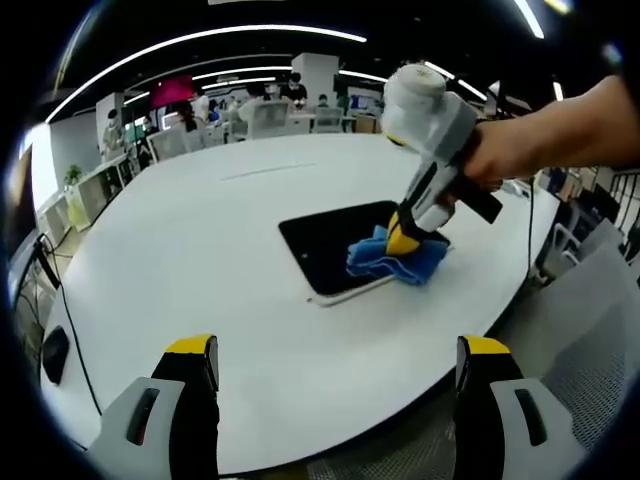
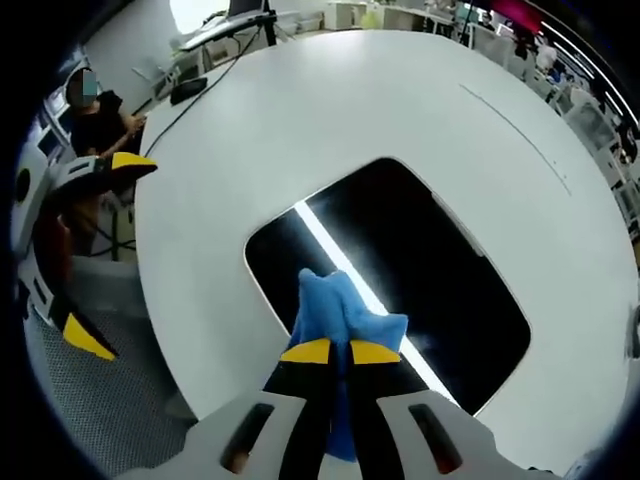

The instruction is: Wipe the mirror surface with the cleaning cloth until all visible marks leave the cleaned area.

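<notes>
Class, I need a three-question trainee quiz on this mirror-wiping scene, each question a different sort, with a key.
1. True or false: the right tongs are shut on the blue cloth.
2. The mirror lies on: A) a white table; B) a chair; C) the floor.
3. Fill in: the left tongs stand ____, holding nothing.

Key: 1 true; 2 A; 3 open.

White oval table [image 1: 200, 250]; dark mirror [image 1: 330, 240] flat on it, black cable [image 2: 200, 85].
</notes>
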Demonstrator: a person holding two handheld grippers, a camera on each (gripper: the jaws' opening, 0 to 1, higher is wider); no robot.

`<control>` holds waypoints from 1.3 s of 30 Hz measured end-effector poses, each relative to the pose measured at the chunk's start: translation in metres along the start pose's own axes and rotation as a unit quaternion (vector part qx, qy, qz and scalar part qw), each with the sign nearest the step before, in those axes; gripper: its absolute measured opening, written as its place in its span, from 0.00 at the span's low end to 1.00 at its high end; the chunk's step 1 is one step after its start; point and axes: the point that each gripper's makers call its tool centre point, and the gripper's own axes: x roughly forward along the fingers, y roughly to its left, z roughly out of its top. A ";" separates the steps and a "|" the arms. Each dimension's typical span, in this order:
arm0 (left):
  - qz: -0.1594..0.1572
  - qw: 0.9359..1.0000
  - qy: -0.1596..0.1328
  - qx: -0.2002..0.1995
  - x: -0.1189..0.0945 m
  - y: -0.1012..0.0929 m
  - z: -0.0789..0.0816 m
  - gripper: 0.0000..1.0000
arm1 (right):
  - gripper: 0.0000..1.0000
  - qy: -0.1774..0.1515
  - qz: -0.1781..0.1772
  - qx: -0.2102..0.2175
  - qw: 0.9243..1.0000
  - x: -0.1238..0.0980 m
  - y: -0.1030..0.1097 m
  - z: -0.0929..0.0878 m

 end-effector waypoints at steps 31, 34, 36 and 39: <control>0.003 1.000 -0.001 -0.009 0.000 0.003 0.000 0.99 | 0.00 0.019 0.018 0.037 0.999 0.001 -0.013 0.003; 0.004 1.000 -0.001 -0.009 0.000 0.003 0.001 0.99 | 0.00 0.018 0.020 0.043 0.999 0.002 -0.016 0.005; 0.004 1.000 -0.003 -0.011 0.000 0.003 0.001 0.99 | 0.00 0.016 0.020 0.044 0.999 0.002 -0.018 0.007; 0.004 1.000 -0.004 -0.011 0.000 0.003 0.001 0.99 | 0.00 0.020 0.019 0.045 0.999 0.003 -0.023 0.008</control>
